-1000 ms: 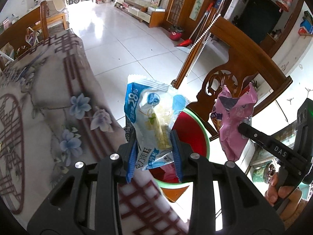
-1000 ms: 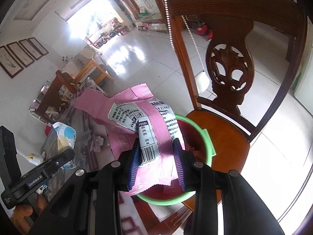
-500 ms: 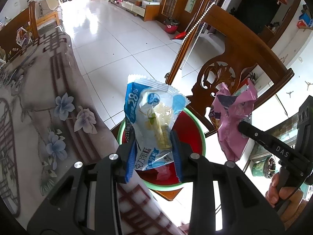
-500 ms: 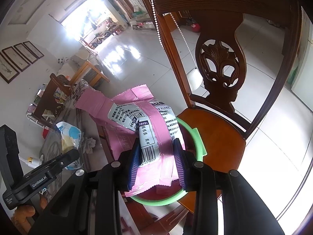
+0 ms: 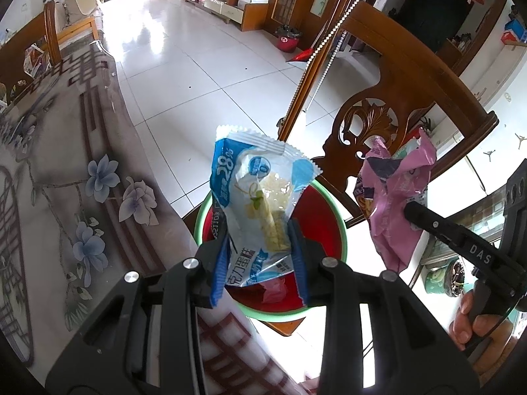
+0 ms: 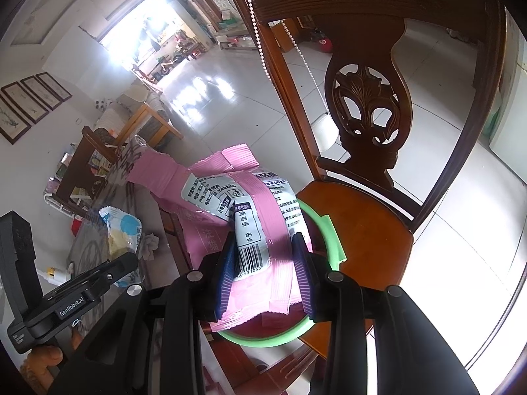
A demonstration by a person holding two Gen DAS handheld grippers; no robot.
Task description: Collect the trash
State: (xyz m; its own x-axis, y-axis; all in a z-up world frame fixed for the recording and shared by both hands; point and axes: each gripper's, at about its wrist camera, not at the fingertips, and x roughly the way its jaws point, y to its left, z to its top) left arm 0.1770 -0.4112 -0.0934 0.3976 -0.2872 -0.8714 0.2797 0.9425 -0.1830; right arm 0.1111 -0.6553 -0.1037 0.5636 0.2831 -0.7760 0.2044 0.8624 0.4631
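The left gripper (image 5: pixel 260 256) pinches a blue-and-white snack wrapper (image 5: pixel 260 194) between its blue pads, holding it upright directly above a green-rimmed red bin (image 5: pixel 324 220) that sits on a wooden chair (image 5: pixel 405 98). Just to its right, the right gripper (image 6: pixel 263 263) pinches a crumpled pink wrapper (image 6: pixel 230 197), which hangs over the same bin's rim (image 6: pixel 324 233). The counter (image 5: pixel 66 171), under a flowered cloth, lies to the left gripper's left.
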